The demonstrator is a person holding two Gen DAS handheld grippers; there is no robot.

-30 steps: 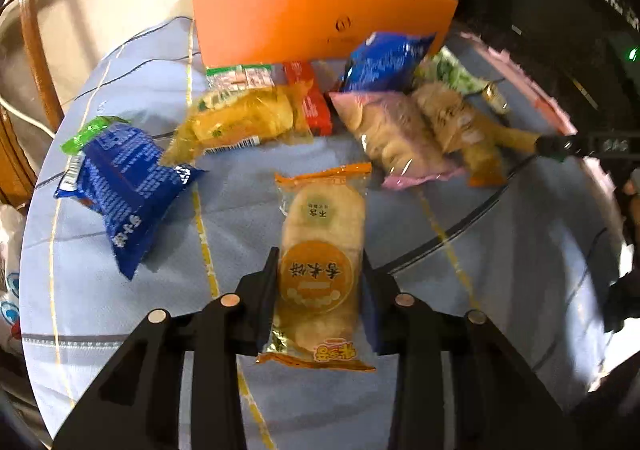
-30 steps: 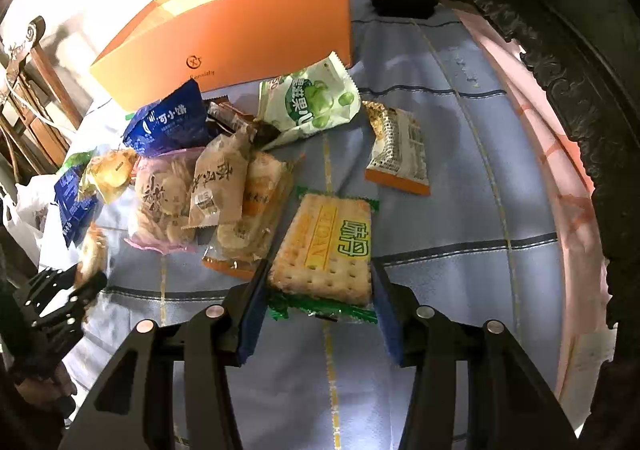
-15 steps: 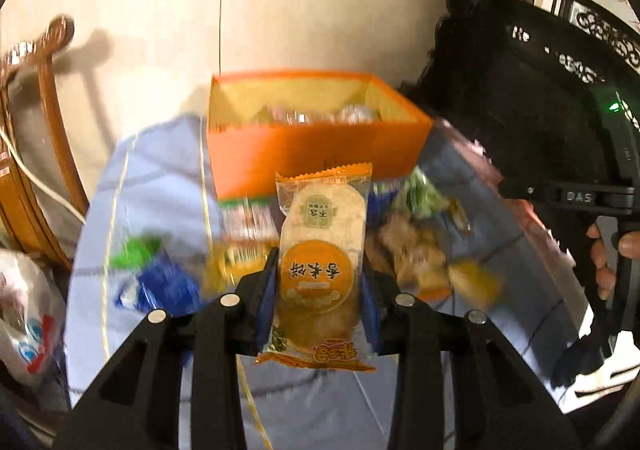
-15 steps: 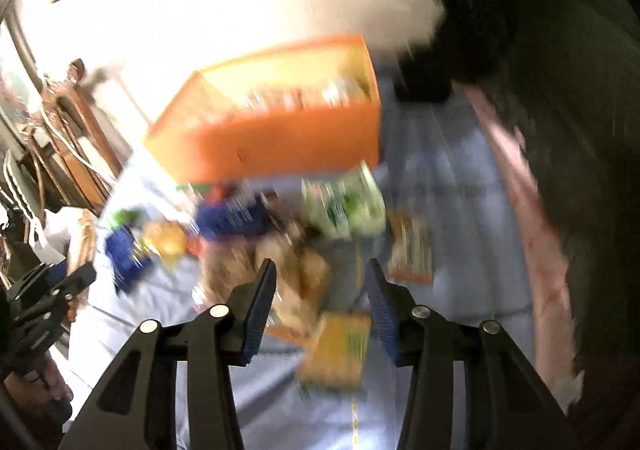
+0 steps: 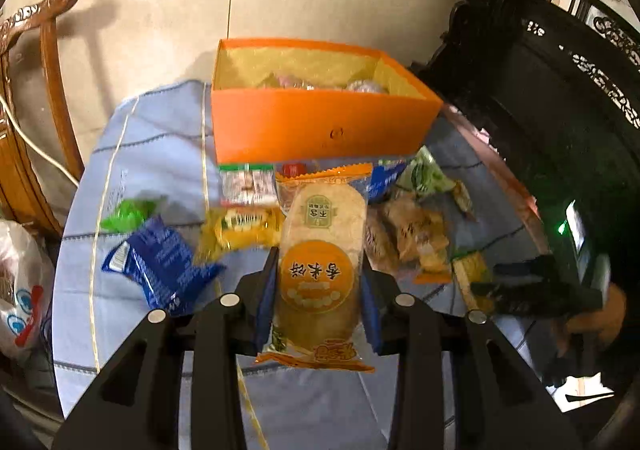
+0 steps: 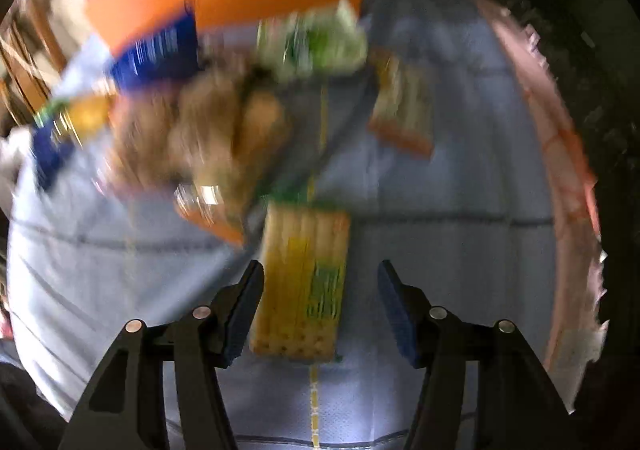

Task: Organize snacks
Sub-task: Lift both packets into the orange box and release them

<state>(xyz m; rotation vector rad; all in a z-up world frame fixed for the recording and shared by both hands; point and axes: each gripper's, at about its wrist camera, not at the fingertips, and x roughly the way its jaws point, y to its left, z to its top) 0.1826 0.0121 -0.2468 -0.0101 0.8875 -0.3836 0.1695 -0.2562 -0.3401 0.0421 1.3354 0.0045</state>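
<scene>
Left tongs (image 5: 320, 302) pinch the rice-cracker packet (image 5: 320, 270) at lower centre, raised toward the orange box (image 5: 320, 126) for stowing. Right tongs (image 6: 320, 306), jaws just opening, stand spread around the biscuit packet (image 6: 304, 282) on the table (image 6: 440, 190).

A rice-cracker packet (image 5: 320, 262), upright, is clamped in the left hand-held gripper (image 5: 320, 290); a blurred biscuit packet (image 6: 302, 282) lies flat between the right hand-held gripper's (image 6: 320, 302) spread jaws.
</scene>
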